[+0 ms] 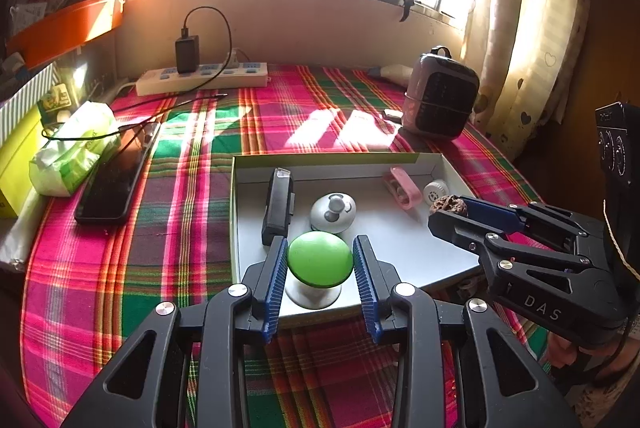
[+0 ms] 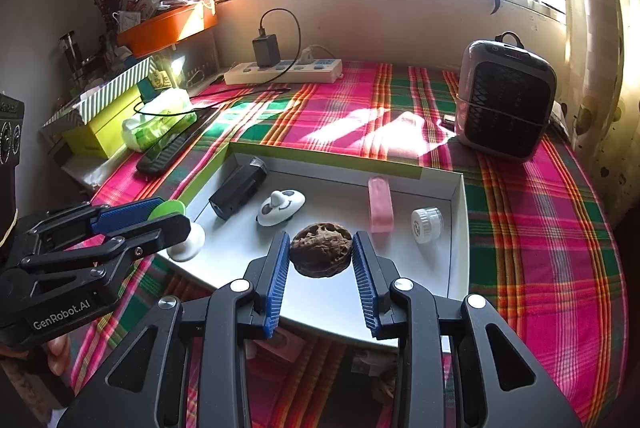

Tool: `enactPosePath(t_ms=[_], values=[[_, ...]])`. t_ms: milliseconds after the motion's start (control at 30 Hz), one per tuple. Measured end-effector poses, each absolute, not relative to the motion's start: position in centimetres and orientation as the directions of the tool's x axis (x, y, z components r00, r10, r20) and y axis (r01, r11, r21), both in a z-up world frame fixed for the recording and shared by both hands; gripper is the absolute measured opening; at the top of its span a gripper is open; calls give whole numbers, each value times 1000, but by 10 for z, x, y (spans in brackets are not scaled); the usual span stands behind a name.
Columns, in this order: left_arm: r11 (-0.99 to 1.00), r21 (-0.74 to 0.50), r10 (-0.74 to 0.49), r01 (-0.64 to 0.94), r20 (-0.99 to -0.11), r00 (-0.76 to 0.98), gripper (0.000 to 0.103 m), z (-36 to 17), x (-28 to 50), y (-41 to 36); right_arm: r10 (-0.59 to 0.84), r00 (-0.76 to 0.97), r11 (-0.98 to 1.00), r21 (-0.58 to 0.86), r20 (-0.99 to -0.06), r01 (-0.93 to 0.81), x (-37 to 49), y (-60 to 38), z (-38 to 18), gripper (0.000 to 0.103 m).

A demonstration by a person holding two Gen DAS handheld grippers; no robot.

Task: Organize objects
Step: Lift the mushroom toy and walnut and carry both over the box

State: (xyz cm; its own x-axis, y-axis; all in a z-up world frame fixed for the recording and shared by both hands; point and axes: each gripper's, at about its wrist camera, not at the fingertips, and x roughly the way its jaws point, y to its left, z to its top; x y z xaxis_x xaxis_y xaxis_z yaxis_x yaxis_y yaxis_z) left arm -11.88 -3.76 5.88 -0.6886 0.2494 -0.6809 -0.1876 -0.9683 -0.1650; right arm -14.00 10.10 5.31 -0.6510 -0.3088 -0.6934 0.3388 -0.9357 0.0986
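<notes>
L gripper [image 1: 320, 260] pads clamp the green-capped stamp [image 1: 320, 259] at the tray's [image 1: 400, 252] near edge, white base on the floor. R gripper [image 2: 320, 255] closed on a walnut [image 2: 321, 254] over the tray's near-right part. Behind: black stapler [image 1: 277, 206] far-left, white figure [image 1: 333, 212] mid, pink case [image 1: 402, 187] and white cap [image 1: 436, 191] by the far-right corner.

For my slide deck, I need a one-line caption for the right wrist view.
Right tool grips a walnut over the white tray, while the left tool holds a green-topped piece nearby.

We see a plaid-covered table [image 1: 192, 196] bearing a shallow box [image 1: 336, 161], phone [image 1: 110, 184], tissue pack [image 1: 72, 148], power strip [image 1: 202, 76] and small heater [image 1: 440, 96].
</notes>
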Motion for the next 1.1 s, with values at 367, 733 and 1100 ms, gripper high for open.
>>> enactPosePath(t_ms=[367, 733, 1100], values=[[-970, -167, 242, -175, -697, -675, 31, 48, -133, -38, -300, -633, -938, 99, -714, 333, -176, 99, 46, 34], [-972, -177, 236, -155, -714, -660, 31, 35, -144, -42, -307, -606, -932, 101, -734, 349, -205, 90, 38, 34], [-973, -180, 230, -143, -726, -648, 31, 26, -151, -43, -309, -580, -932, 118, -754, 343, -225, 86, 27, 34]])
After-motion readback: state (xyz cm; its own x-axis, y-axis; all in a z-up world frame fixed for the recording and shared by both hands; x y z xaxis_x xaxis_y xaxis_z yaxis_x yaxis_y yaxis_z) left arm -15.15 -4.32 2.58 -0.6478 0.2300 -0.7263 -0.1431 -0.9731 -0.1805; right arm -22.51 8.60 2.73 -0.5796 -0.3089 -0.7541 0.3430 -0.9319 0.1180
